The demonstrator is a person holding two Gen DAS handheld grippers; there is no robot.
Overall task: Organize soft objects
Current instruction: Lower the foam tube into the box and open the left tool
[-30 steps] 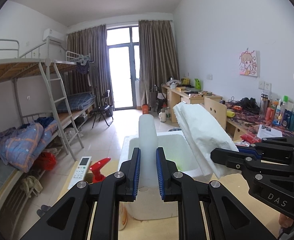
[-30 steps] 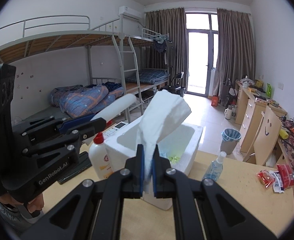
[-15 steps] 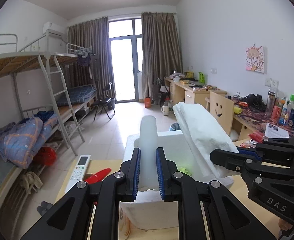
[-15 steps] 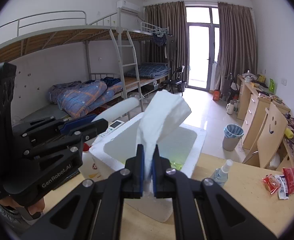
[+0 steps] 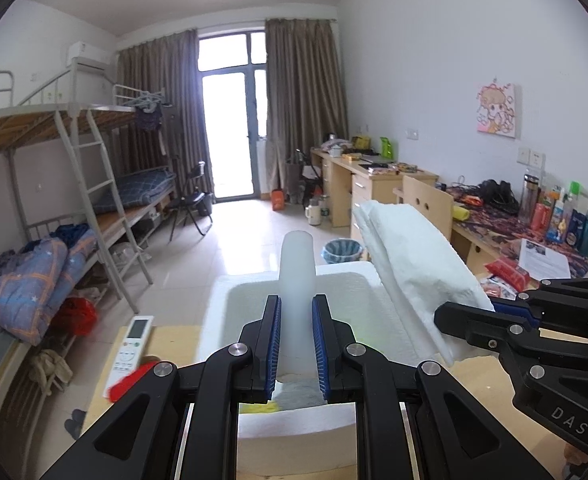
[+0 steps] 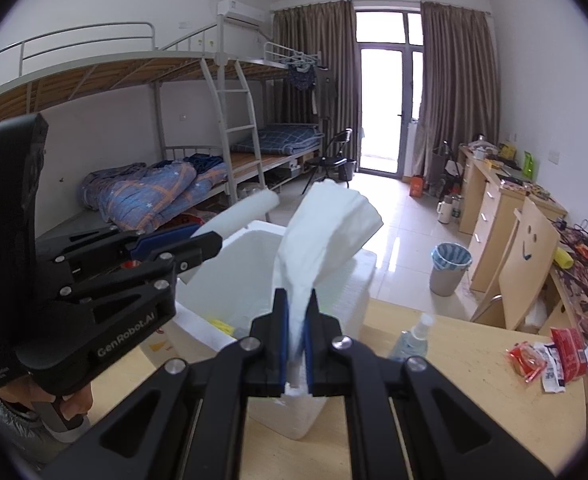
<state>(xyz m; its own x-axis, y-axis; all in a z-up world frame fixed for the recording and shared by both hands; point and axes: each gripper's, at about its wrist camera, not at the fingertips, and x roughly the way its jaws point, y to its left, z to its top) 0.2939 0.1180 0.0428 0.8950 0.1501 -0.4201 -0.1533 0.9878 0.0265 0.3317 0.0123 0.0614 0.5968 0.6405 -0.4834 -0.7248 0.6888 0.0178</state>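
My left gripper (image 5: 296,314) is shut on a pale white foam cylinder (image 5: 296,276) that stands up between its blue pads, over the open white foam box (image 5: 229,308). My right gripper (image 6: 296,322) is shut on a folded white cloth (image 6: 326,232) and holds it over the same box (image 6: 253,264). The cloth also shows in the left wrist view (image 5: 414,264), and the cylinder in the right wrist view (image 6: 245,212). Something yellow-green lies inside the box (image 6: 219,324).
The box stands on a wooden table (image 6: 454,380). A white remote (image 5: 131,344) and a red-capped bottle (image 5: 127,382) lie left of the box. A clear spray bottle (image 6: 414,338) and red snack packets (image 6: 546,356) lie to its right.
Both grippers have moved forward with their loads, so the foam box is now closer and lower under them. Both stayed shut.
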